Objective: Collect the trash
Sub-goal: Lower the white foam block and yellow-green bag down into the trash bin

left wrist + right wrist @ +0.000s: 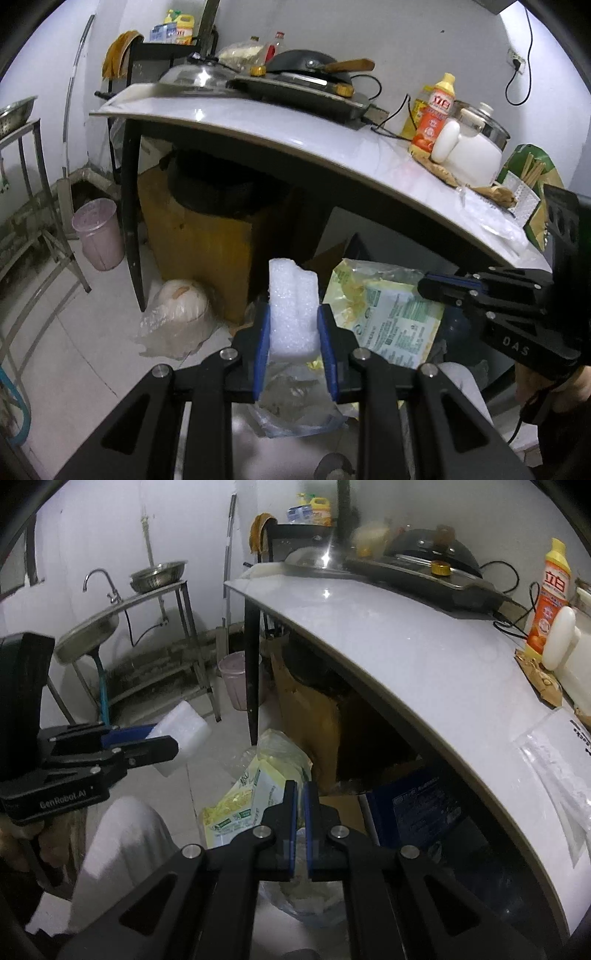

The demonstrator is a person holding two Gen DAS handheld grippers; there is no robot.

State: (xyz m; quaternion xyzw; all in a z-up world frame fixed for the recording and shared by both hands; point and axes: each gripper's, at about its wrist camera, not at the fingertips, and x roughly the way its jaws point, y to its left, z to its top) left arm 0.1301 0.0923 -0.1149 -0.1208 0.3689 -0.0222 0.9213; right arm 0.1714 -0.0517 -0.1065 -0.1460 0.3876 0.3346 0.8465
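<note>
My left gripper (294, 317) is shut on a white foam block (293, 306), held in the air in front of the table; the block also shows in the right wrist view (181, 734), with the left gripper (173, 744) at the left. My right gripper (300, 794) is shut on the edge of a yellow-green plastic food bag (255, 794), held above the floor. In the left wrist view the bag (384, 314) hangs from the right gripper (424, 286) at the right. A clear plastic bag (295, 402) lies below both grippers.
A white table (258, 122) carries a stove, wok, bottles and a pot. Under it are a cardboard box (207, 243) and a blue box (413, 812). A pink bin (98, 232) stands by the table leg. A bagged round thing (181, 302) lies on the floor. A sink stand (122, 627) is at the left.
</note>
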